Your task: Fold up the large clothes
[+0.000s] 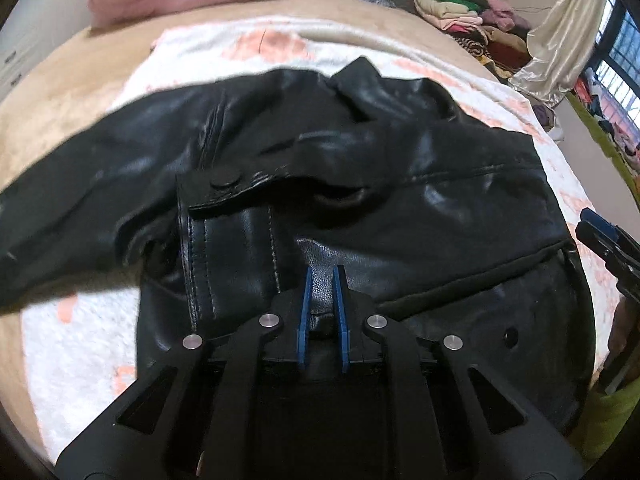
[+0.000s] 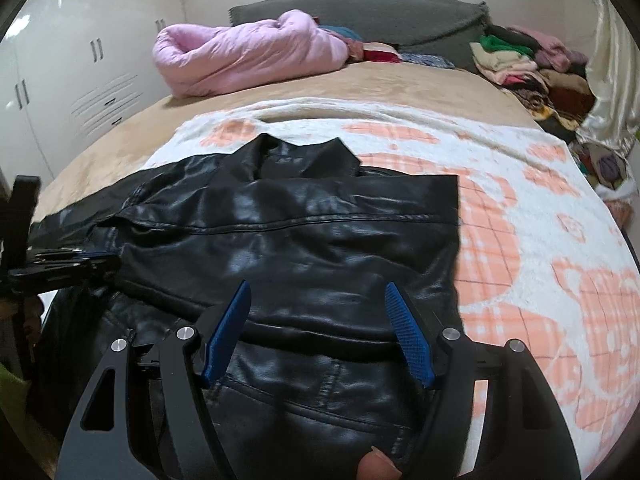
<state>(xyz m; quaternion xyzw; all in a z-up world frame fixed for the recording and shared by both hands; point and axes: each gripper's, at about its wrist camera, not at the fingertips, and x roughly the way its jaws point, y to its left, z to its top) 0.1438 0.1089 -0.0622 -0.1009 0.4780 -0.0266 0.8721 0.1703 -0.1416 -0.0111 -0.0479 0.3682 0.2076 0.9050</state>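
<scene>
The left gripper [image 1: 323,280] is pinching the black jacket [image 1: 400,208] hem at six o'clock while the right gripper [image 2: 318,300] is hovering open, likely needing its own grip before folding toward twelve o'clock.

Both wrist views look steeply down, close over the same jacket [image 1: 360,184]

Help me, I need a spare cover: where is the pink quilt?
In both views the pink quilt lies bunched at the far left end of the bed, against the grey headboard, beyond the black leather jacket.
</scene>
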